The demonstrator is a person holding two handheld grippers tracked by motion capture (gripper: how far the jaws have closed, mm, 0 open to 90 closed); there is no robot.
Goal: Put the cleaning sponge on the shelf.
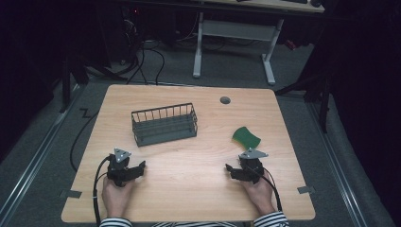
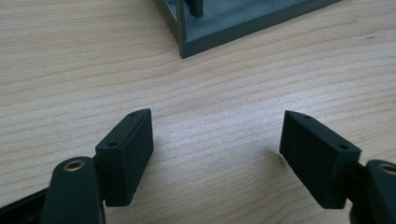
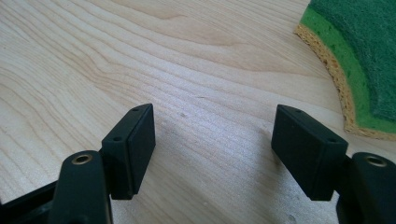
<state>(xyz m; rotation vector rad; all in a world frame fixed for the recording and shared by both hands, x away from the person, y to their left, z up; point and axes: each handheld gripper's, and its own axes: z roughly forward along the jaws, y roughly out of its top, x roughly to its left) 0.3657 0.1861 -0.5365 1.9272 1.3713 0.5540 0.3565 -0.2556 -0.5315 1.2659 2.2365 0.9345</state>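
You sit at a wooden table (image 1: 189, 156) with a gripper in each hand, both resting near the edge closest to you. Your left gripper (image 1: 140, 168) lies at the near left, and your right gripper (image 1: 229, 169) lies at the near right; their tips point inward toward each other, well apart.

In the left gripper view, your left gripper (image 2: 217, 140) has its jaws spread wide over bare wood, holding nothing. A corner of the basket (image 2: 224, 25) shows ahead of it, apart from the jaws.

In the right gripper view, your right gripper (image 3: 212, 137) also has its jaws spread wide and empty, with only tabletop between them. The sponge (image 3: 359, 56) lies flat just beyond its right jaw, not touching it: green scouring side up, yellow foam along its edge.

From above, the sponge (image 1: 246, 136) sits near your right gripper, just past it. The dark wire basket (image 1: 163, 124) stands at the table's middle left, beyond your left gripper.
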